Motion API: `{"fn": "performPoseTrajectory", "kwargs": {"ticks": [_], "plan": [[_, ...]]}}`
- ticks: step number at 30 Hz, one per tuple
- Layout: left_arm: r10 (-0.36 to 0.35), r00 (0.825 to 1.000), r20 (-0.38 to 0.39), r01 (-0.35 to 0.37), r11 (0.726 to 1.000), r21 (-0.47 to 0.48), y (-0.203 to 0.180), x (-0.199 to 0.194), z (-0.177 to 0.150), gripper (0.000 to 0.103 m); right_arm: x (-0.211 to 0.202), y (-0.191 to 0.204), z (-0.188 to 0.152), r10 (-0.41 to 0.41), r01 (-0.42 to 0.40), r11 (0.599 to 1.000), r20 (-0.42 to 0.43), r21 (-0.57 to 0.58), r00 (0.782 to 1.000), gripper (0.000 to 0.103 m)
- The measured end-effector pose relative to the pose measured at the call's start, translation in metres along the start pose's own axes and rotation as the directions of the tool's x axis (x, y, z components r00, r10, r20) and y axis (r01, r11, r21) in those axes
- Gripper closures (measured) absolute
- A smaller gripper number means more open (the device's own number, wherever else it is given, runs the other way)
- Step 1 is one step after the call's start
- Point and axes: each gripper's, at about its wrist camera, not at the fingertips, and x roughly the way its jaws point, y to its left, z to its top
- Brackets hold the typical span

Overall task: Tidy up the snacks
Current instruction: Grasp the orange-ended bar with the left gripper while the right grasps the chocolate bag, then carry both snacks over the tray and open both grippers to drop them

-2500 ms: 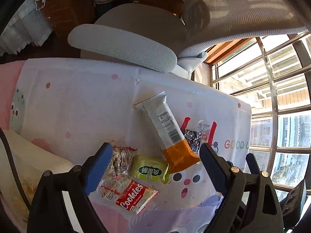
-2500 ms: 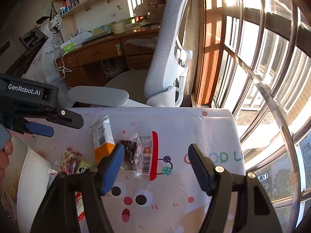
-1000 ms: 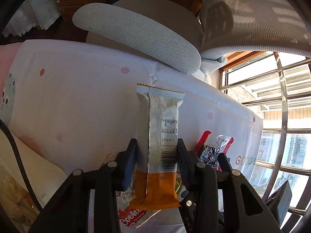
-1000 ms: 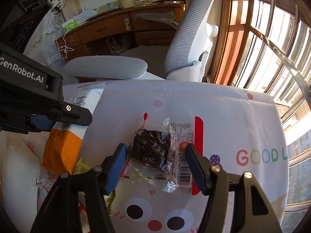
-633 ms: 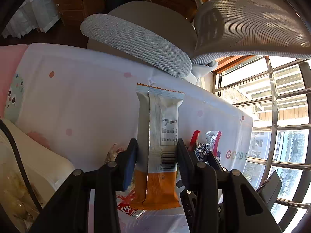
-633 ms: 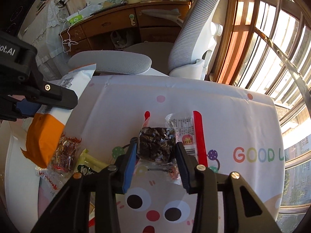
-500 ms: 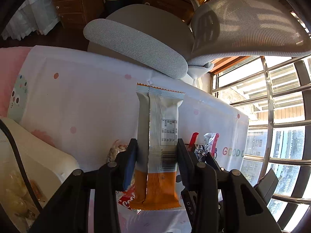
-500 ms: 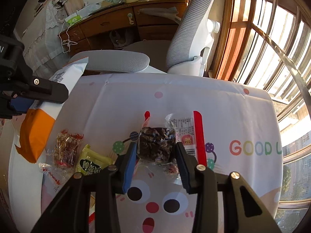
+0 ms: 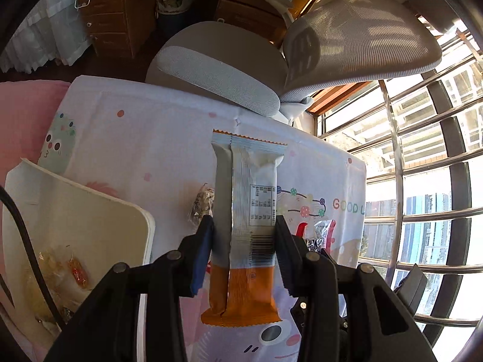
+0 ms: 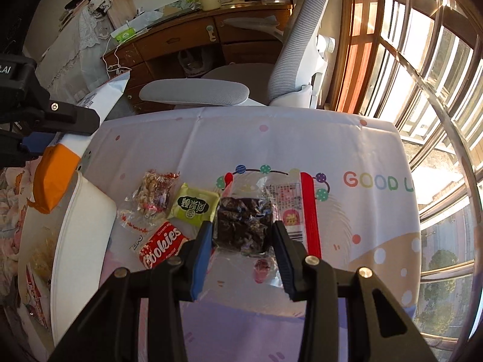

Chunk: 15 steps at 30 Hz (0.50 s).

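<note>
1. The long wrapper point(image 9: 246, 211) is seen as smooth foil-like film with a dull silver sheen and an orange end.
2. The dark snack's packet point(image 10: 243, 226) is noted as clear, glossy, crinkled plastic.
3. The tablecloth point(image 10: 302, 138) is recorded as matt printed cloth.
4. The chair armrest point(image 10: 194, 92) is covered in rough grey fabric.
5. The white bin point(image 10: 81, 211) appears smooth, matt plastic.

The left gripper point(image 9: 244, 226) squeezes a long silver and orange snack packet point(image 9: 246, 226) between its two black fingers, and the packet stands up straight. Below lies a white cloth with coloured dots and letters point(image 9: 157, 138). A white tray with rounded corners point(image 9: 90, 220) sits at the left with small wrapped sweets point(image 9: 75, 271) inside. A grey mesh office chair point(image 9: 347, 39) stands behind the cloth.
</note>
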Motion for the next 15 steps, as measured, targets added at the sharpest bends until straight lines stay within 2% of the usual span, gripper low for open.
{"fn": "performPoseTrajectory", "kwargs": {"ticks": [6,15], "plan": [[0.007,0.999,0.044,-0.008,1.000,0.029,0.018,-0.047,-0.024,0.065,-0.027,0.029,-0.013,0.022,-0.022,0.999,0.002,-0.044,1.000,0.063],[0.012,0.991,0.134,-0.020,0.998,0.055,0.056,-0.115,-0.058,0.071,-0.072,0.085,-0.021,0.095,-0.091,0.992,0.039,-0.093,0.995,0.063]]}}
